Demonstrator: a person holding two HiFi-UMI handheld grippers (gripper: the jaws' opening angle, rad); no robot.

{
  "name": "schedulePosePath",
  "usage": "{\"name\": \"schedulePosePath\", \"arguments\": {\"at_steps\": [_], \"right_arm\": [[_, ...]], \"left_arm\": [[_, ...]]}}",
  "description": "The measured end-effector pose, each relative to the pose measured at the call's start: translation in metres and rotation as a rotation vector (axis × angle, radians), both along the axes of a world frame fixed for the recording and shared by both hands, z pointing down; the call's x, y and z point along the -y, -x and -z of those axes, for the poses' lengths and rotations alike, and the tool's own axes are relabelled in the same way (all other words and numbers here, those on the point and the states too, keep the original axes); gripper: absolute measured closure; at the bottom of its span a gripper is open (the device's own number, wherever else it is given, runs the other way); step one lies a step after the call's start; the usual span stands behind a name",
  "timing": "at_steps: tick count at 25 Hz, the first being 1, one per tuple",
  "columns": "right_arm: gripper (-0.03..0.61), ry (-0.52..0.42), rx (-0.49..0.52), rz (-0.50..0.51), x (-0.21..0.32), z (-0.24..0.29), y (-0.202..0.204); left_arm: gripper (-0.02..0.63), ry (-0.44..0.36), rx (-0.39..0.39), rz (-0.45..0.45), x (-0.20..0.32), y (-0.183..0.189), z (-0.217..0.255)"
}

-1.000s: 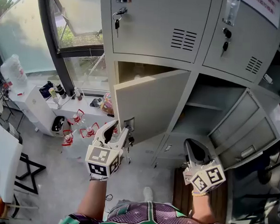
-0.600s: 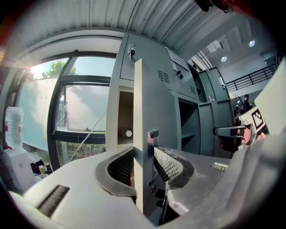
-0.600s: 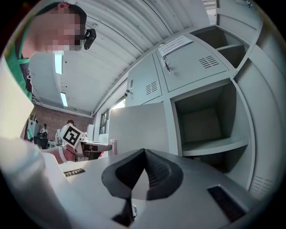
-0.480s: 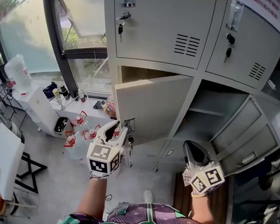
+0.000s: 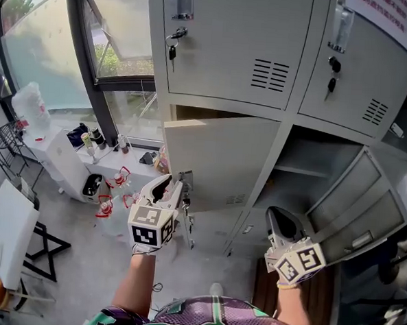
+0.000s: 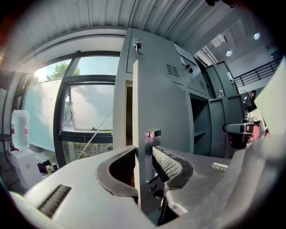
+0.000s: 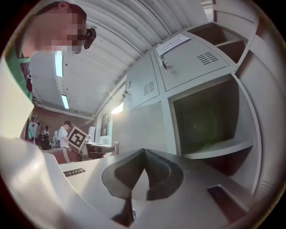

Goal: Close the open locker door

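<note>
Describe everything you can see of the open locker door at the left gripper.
The locker door is a pale grey, painted sheet-metal panel, plain but for small vent slots low down. It stands ajar beneath the closed upper lockers, hinged on its right, with its free edge swung out toward the window. A shiny lock plate, with what looks like a key below it, sits at that edge. The left gripper straddles the edge; its jaws, one on each side, have just been closing and appear to touch it.
</note>
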State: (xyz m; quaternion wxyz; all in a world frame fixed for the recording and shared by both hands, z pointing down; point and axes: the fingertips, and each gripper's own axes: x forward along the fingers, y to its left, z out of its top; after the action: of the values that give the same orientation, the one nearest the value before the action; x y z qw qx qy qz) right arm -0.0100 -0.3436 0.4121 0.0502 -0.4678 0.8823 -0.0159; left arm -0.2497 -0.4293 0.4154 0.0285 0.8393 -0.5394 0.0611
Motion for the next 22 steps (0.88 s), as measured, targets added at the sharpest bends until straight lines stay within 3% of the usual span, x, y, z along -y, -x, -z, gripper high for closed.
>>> {"name": "schedulePosePath", "arguments": {"at_steps": [22], "right_arm": [[0.571, -0.004, 0.051, 0.035, 0.042, -0.001, -0.012]], "left_arm": [[0.511, 0.064, -0.027, 0.093, 0.056, 0.007, -0.018]]}}
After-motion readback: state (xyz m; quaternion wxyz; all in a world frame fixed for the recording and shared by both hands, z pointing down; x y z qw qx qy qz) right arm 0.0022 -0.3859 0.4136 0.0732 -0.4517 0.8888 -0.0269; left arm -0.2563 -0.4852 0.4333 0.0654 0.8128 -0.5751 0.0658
